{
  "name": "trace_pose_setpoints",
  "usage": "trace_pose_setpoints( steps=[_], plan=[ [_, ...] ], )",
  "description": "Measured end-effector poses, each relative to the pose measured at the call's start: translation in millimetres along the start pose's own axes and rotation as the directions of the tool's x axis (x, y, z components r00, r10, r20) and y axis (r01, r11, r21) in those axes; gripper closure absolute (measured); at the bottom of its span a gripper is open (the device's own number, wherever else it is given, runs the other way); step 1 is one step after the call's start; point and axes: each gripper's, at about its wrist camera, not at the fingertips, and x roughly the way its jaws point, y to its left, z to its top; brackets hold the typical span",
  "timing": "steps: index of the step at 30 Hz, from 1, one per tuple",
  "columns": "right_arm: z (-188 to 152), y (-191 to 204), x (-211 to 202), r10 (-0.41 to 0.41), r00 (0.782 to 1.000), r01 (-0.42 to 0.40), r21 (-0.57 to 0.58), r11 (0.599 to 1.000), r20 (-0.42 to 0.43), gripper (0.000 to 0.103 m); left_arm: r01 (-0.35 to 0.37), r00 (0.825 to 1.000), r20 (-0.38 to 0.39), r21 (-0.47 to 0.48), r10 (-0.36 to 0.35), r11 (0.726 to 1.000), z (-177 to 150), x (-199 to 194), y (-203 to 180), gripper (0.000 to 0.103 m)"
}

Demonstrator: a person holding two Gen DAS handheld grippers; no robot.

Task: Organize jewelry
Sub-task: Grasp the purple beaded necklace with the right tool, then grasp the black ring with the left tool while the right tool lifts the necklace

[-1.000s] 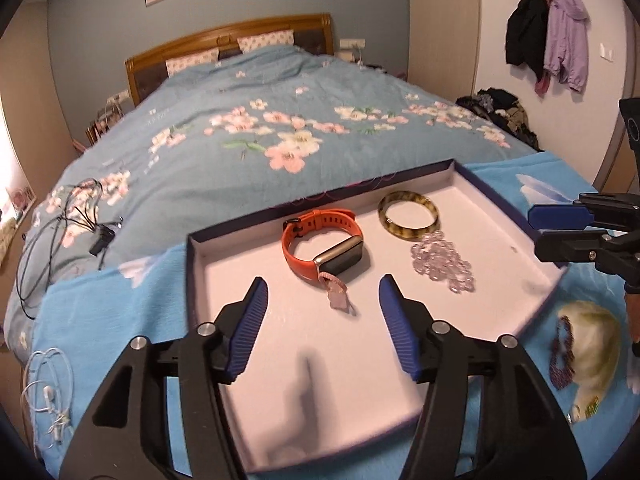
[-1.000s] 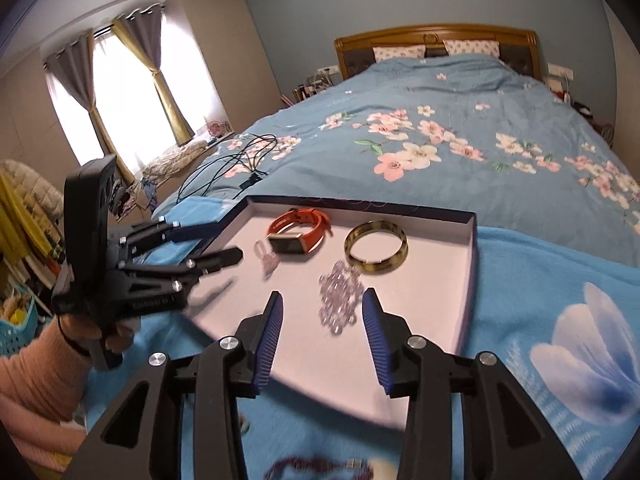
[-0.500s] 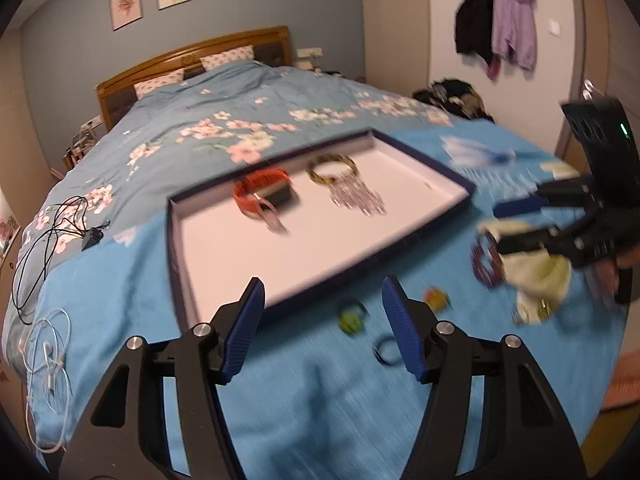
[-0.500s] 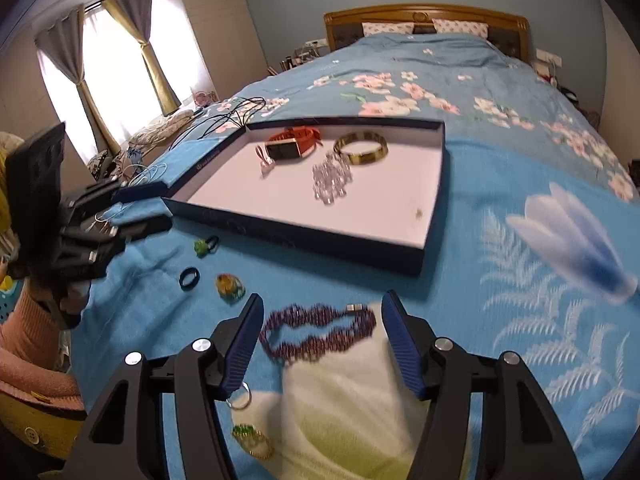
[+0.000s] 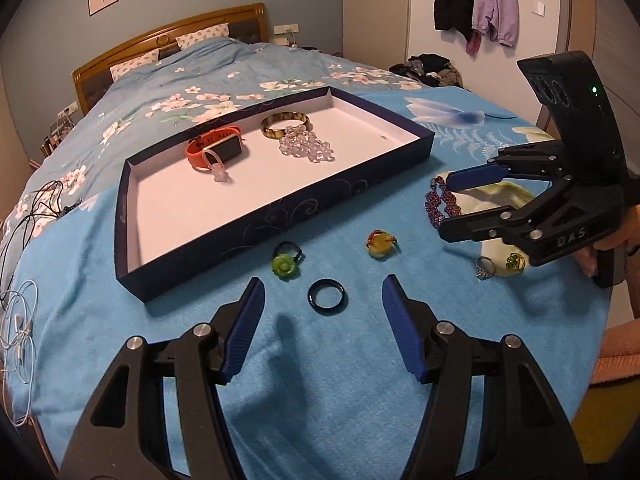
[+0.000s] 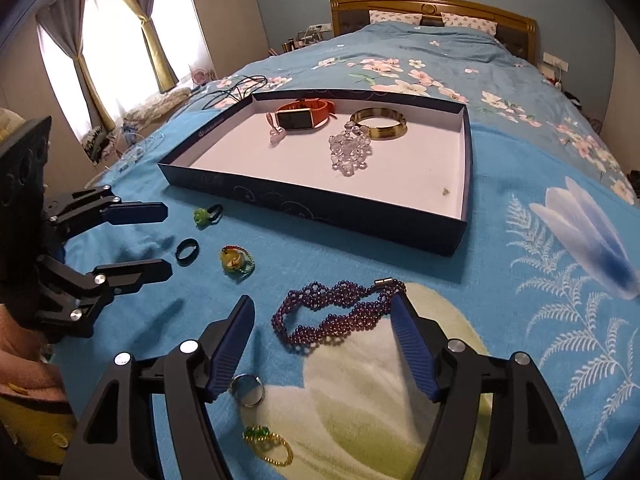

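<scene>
A dark blue tray (image 5: pixel 276 220) (image 6: pixel 320 204) holds an orange watch (image 5: pixel 216 148), a tortoiseshell bangle (image 5: pixel 286 124) and a clear crystal bracelet (image 5: pixel 308 146). On the blue blanket in front of it lie a green flower ring (image 5: pixel 284 264), a black ring (image 5: pixel 326 297), a yellow ring (image 5: pixel 380 244), a silver ring (image 6: pixel 248 390) and a green-gold ring (image 6: pixel 266 440). My left gripper (image 5: pixel 323 282) hangs open just above the black ring. My right gripper (image 6: pixel 322 301) has its jaws opening around a purple bead bracelet (image 6: pixel 340 324), pads off it.
White earphones (image 5: pixel 20 332) and black cables (image 5: pixel 36 208) lie at the bed's left side. A pale round patch (image 6: pixel 380 392) in the blanket lies under the bracelet. The blanket's front edge is close below both grippers. Clothes hang on the far wall (image 5: pixel 476 4).
Both grippers drew back from over the tray to the loose jewelry in front of it. The right jaws spread wider; the left kept their gap.
</scene>
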Motion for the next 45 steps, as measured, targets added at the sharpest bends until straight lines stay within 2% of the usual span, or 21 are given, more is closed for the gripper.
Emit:
trace_pose_setpoints(
  steps=[3,6,9,11,17,21,31,35,45],
  plan=[
    [0.6,1.9,0.9,-0.027,1.0,0.027,-0.005,1.0,-0.001,0.042,0.002,1.0,-0.016,-0.007,-0.002,1.0,0.8,3.5,2.3,0.046],
    [-0.2,-1.0,-0.4,-0.041,0.999,0.041,0.008,0.999,0.003,0.055,0.02,0.999,-0.025,-0.017,-0.02,1.0,1.1,5.4,3.3,0.051],
    [-0.6,-6.8,-2.5,-0.043,0.999,0.043,0.03,0.999,0.007,0.065,0.021,0.999,-0.045,-0.027,-0.022,0.999,1.3,9.9,4.0,0.053],
    [-0.9,-9.3,-2.4,-0.038,0.999,0.038,0.039,0.999,0.006,0.078,0.022,0.998,-0.062,-0.036,-0.024,0.999,1.4,13.5,4.8,0.057],
    [-1.0,-9.4,-3.7,-0.026,1.0,0.026,0.041,0.999,0.01,0.096,0.035,0.997,-0.065,-0.049,-0.038,0.998,1.6,15.2,6.2,0.066],
    [-1.3,-9.2,-6.4,-0.021,1.0,0.02,0.046,0.999,0.023,0.097,0.043,0.997,-0.065,-0.049,-0.046,0.998,1.4,15.2,5.4,0.069],
    [-2.9,-14.0,-25.5,0.016,0.996,-0.023,0.079,0.997,0.09,0.097,0.056,0.996,-0.069,-0.061,-0.06,0.997,1.7,18.3,5.7,0.069],
    [-1.6,-12.8,-28.4,0.022,0.994,-0.031,0.082,0.996,0.106,0.097,0.052,0.996,-0.07,-0.063,-0.056,0.997,1.9,19.1,6.5,0.081],
    [2.5,-10.5,-36.7,0.035,0.989,-0.047,0.079,0.996,0.146,0.097,0.043,0.998,-0.043,-0.065,-0.045,0.997,2.3,14.1,4.8,0.081]
  ],
)
